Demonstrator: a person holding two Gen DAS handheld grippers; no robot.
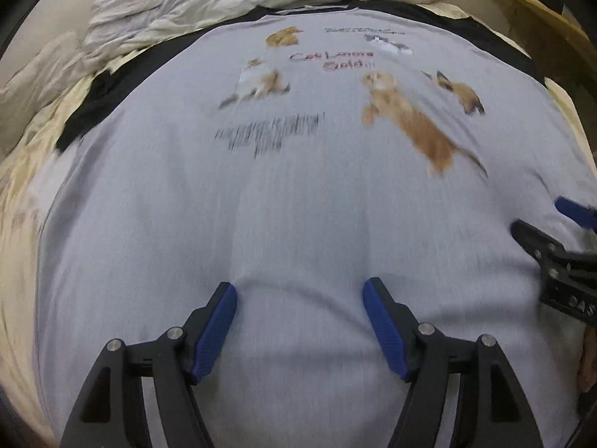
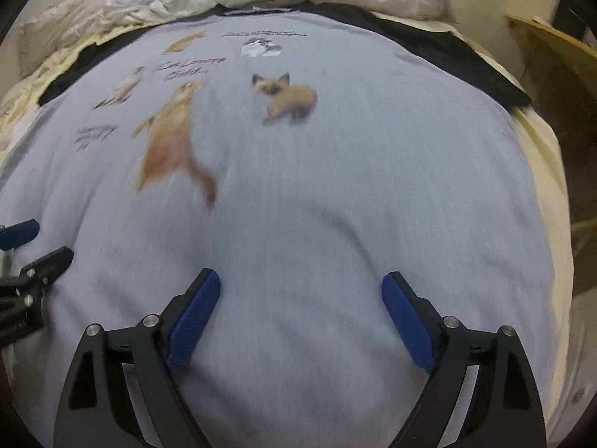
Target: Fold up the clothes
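A light grey T-shirt (image 1: pixel 283 194) with black sleeves and cat prints lies spread flat, front up, on a bed; it also fills the right wrist view (image 2: pixel 335 186). My left gripper (image 1: pixel 300 291) is open and empty just above the shirt's lower middle. My right gripper (image 2: pixel 301 280) is open and empty above the shirt's lower right part. Each gripper shows at the edge of the other's view: the right one (image 1: pixel 552 224) to the right, the left one (image 2: pixel 33 242) to the left.
A cream sheet (image 1: pixel 33 156) covers the bed under the shirt. A crumpled pale duvet (image 1: pixel 224 3) is bunched at the far end past the collar. A wooden board (image 2: pixel 552 59) stands off the bed's right side.
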